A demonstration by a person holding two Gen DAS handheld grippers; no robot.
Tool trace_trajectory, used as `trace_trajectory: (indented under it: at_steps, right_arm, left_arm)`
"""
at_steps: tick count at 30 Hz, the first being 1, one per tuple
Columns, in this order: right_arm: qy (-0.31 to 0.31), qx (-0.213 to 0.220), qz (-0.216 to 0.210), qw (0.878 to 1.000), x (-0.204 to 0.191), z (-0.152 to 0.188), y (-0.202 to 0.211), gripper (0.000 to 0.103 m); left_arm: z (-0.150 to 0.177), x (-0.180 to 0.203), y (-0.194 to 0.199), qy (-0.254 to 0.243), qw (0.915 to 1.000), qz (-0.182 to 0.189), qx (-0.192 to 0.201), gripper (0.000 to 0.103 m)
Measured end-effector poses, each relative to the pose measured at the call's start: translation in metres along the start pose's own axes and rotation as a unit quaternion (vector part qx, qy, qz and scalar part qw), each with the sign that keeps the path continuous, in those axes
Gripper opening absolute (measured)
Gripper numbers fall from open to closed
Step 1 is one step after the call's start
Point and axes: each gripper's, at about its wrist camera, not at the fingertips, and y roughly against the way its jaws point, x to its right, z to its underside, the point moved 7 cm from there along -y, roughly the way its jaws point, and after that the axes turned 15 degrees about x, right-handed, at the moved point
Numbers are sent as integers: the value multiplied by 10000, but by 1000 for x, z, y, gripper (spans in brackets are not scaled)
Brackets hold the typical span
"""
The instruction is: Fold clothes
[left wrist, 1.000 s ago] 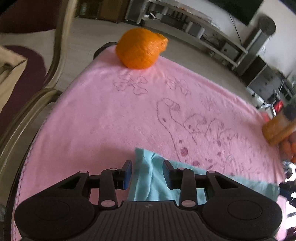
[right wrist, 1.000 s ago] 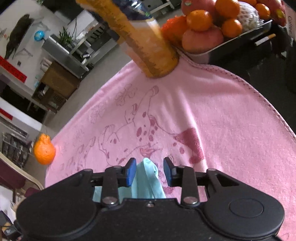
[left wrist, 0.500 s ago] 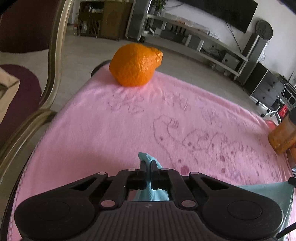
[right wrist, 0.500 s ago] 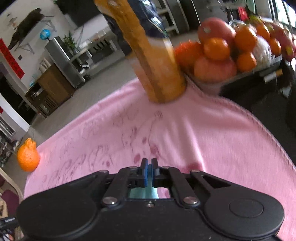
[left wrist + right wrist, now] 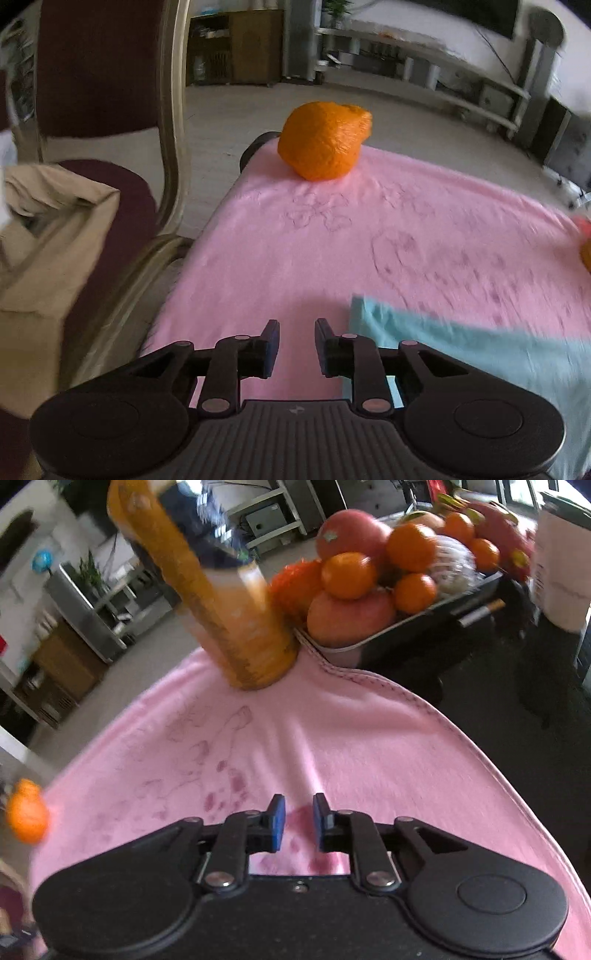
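While no brand or readable writing shows anywhere, the pink blanket [image 5: 295, 236] over the desk carries only faint drawn animal outlines. It fills the space ahead of both tools. The light blue garment [image 5: 480, 354] lies flat on it, just right of the left hand-held gripper [image 5: 295, 339] and passing under its right finger; none of it sits between the jaws, which are opening. Half a second ago those jaws pinched a fold of it. The right hand-held gripper [image 5: 298, 818] is likewise opening over bare blanket, having let go of the cloth it pinched. Ahead of it stands an orange bottle [image 5: 229, 602], beside a fruit tray [image 5: 406, 627]. A bumpy orange [image 5: 323, 140] sits far ahead of the left one.
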Motion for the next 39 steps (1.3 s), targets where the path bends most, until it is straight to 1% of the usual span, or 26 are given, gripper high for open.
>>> trace_trajectory:
  at_steps: [1,2,3,4,6,8,9,11,13,15,18,21,22,23,24,25,27,29,30,32,33,35,36,37,38,39]
  right_arm:
    - [-58,-5,-115,9999,-2,1,14,22]
    - [-93,18,-239,9997,-5,1,28,23]
    - [-94,57,-386,9992,-9,2,44,26]
    - [-89,98,-537,9985,-12,3,59,31]
    - [-78,124,-793,9967,-14,10,88,36]
    - [-65,72,-984,9951,-9,25,115,41]
    - [-92,-38,-984,9951,-3,36,121,45]
    - [-239,-370,-870,9952,12,58,123,46]
    - [-496,-812,-650,9933,28,76,115,46]
    - [-642,-1059,-508,9910,36,83,102,46]
    - [-532,-1153,-226,9916,41,89,93,46]
    - [-226,-1091,-52,9938,38,91,89,45]
    - [-165,-1130,-42,9935,36,94,86,40]
    - [-110,-1179,-36,9930,34,97,83,33]
    - [-23,-1202,-40,9927,31,99,82,13]
    - [70,-1221,-48,9925,28,102,82,4]
    - [310,-880,-107,9956,21,96,92,3]
    - [222,-575,-353,9975,17,85,109,3]
    - [147,-521,-416,9977,18,82,114,3]
    - [110,-647,-297,9974,27,84,113,3]
    - [96,-718,-228,9971,32,85,112,3]
    - [284,-976,-41,9948,36,93,102,4]
    - [412,-1105,48,9930,36,97,97,5]
    - [537,-1162,154,9916,35,100,93,7]
    - [611,-1099,253,9917,35,100,94,7]
    - [676,-1014,349,9919,35,98,96,12]
  left_arm:
    - [4,-2,12,21,10000,20,-67,30]
    - [9,-4,24,42,9999,39,-133,30]
    - [13,-6,36,63,9998,59,-200,33]
    - [19,-8,47,132,9996,107,-234,34]
    - [38,-14,67,370,9983,306,-339,37]
    - [57,-20,76,691,9952,466,-503,37]
    - [66,-24,80,854,9931,543,-587,37]
    - [81,-29,84,1134,9886,665,-736,37]
    - [88,-27,79,1149,9875,685,-830,37]
    - [93,-25,75,1105,9877,657,-891,37]
    - [97,-22,70,952,9898,527,-924,36]
    - [100,-13,64,784,9911,565,-919,31]
    - [101,-11,64,690,9921,568,-878,29]
    - [101,-9,64,591,9931,571,-832,22]
    - [102,-7,64,492,9940,573,-786,9]
    - [100,-7,66,475,9944,605,-719,7]
    - [95,-8,74,528,9943,718,-578,5]
    - [89,-15,86,735,9919,927,-471,5]
    - [89,-19,88,787,9912,944,-499,5]
    - [94,-22,85,816,9903,917,-652,5]
    - [99,-20,81,728,9904,877,-781,6]
    - [106,-14,74,367,9931,655,-903,13]
    - [109,-11,70,180,9938,538,-957,22]
    - [108,-10,70,48,9948,421,-928,28]
    - [105,-11,73,17,9960,332,-826,29]
    - [101,-12,77,2,9971,247,-715,29]
